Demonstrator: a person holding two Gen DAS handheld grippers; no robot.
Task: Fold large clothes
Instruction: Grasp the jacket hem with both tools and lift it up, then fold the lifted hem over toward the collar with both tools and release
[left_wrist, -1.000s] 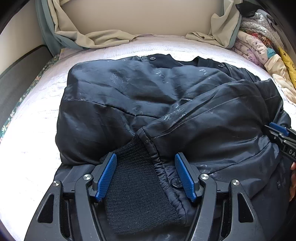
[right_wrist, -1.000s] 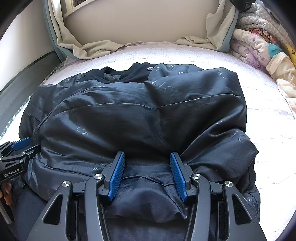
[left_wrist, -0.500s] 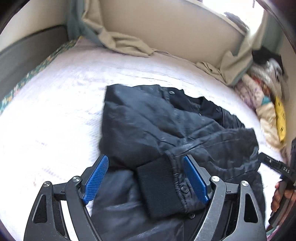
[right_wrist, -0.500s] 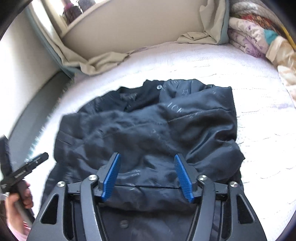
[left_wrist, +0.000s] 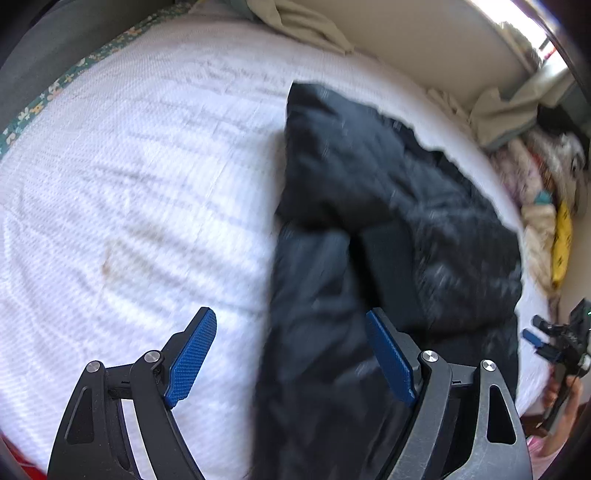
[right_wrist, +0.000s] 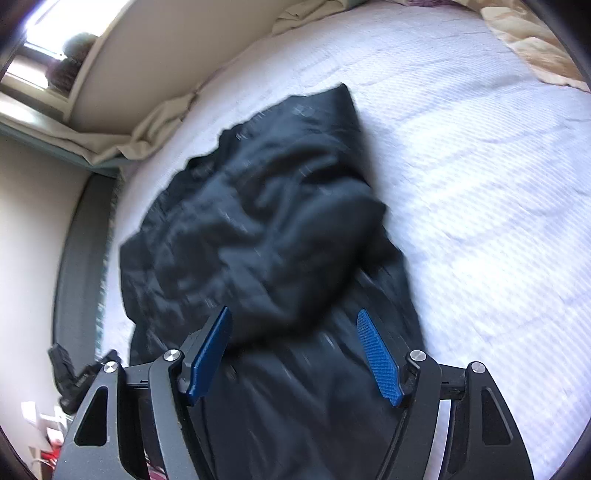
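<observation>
A large black padded jacket (left_wrist: 388, 229) lies on the white bed, sleeves folded in over the body; it also shows in the right wrist view (right_wrist: 266, 229). My left gripper (left_wrist: 291, 356) is open and empty, raised above the jacket's near left edge. My right gripper (right_wrist: 295, 358) is open and empty, raised above the jacket's near end. The right gripper also shows at the far right of the left wrist view (left_wrist: 561, 343). Both views are motion-blurred.
The white bedspread (left_wrist: 129, 184) spreads wide to the left of the jacket. Beige curtain cloth (left_wrist: 306, 26) lies along the far wall. A pile of folded bedding (left_wrist: 546, 206) sits at the right. A grey bed frame (right_wrist: 74, 280) runs along the left.
Both grippers have pulled back and up from the jacket. The left one has swung left, the right one right. The jacket looks smaller and farther away.
</observation>
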